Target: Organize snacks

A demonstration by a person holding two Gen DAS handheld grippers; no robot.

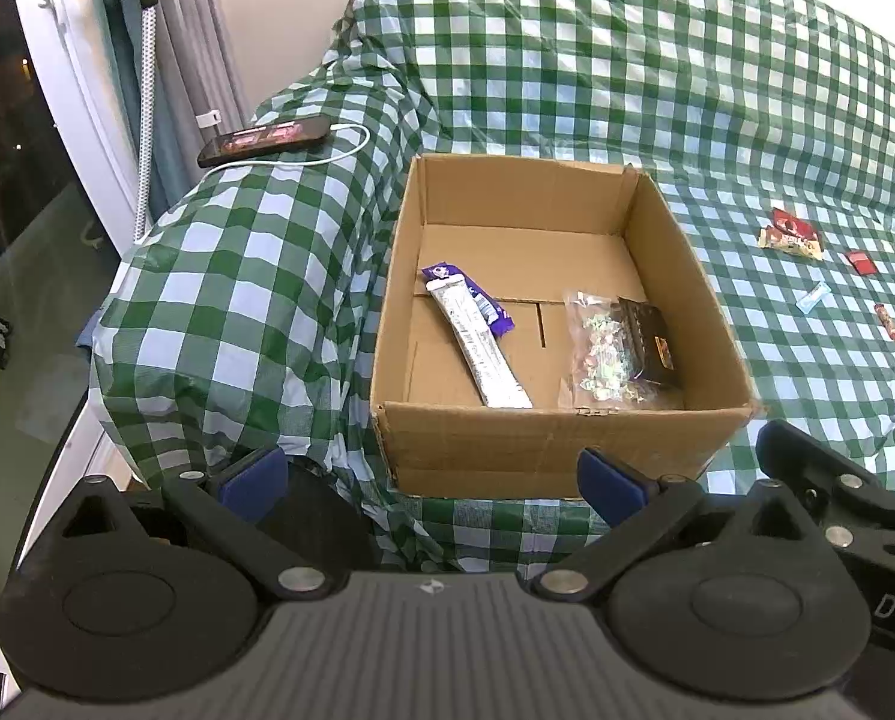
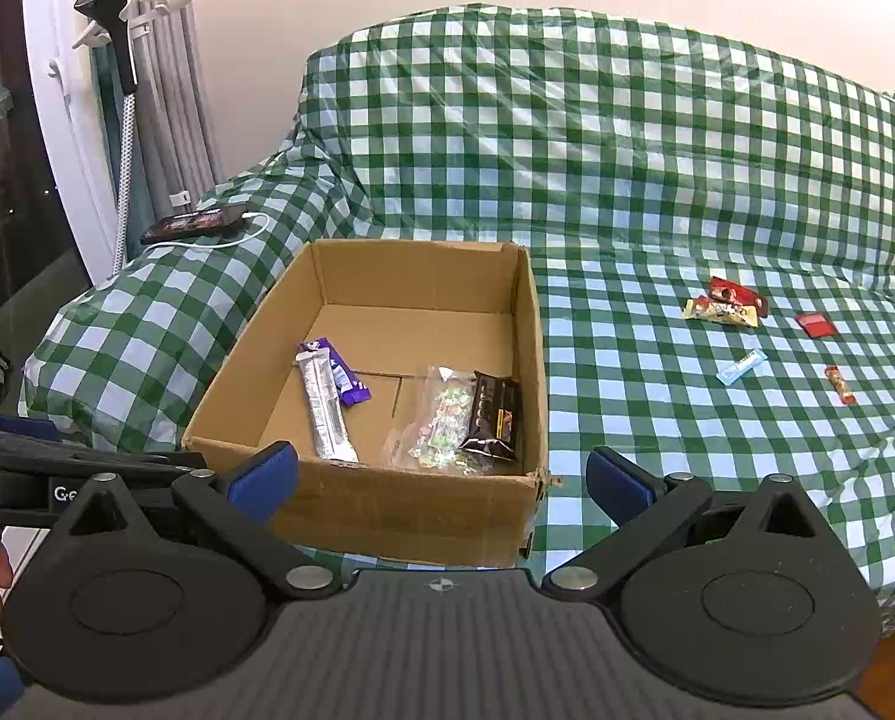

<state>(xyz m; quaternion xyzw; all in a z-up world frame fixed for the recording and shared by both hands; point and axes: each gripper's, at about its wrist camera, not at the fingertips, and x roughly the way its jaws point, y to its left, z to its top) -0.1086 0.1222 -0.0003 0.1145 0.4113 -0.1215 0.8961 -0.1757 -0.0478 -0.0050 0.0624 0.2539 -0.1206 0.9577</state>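
Note:
An open cardboard box [image 1: 681, 276] [image 2: 531, 324] sits on a green checked cloth. Inside lie a purple wrapper [image 1: 477, 297] [image 2: 342, 372], a silver bar [image 1: 483, 348] [image 2: 327, 414], a clear bag of sweets [image 1: 600, 354] [image 2: 441, 420] and a dark packet [image 1: 648, 333] [image 2: 495, 414]. Loose snacks lie right of the box: a cream and red pair [image 1: 789, 234] [image 2: 726, 303], a red square [image 1: 859, 261] [image 2: 816, 324], a light blue bar [image 1: 812, 297] [image 2: 741, 366], a small red stick [image 1: 886, 321] [image 2: 838, 385]. My left gripper [image 1: 432, 480] and right gripper [image 2: 441, 477] are open, empty, near the box's front.
A phone [image 1: 264, 141] [image 2: 195, 221] with a white cable lies on the covered armrest left of the box. A stand with a braided cord [image 2: 124, 138] and a glass door are at the far left. The cloth-covered backrest [image 2: 567, 120] rises behind.

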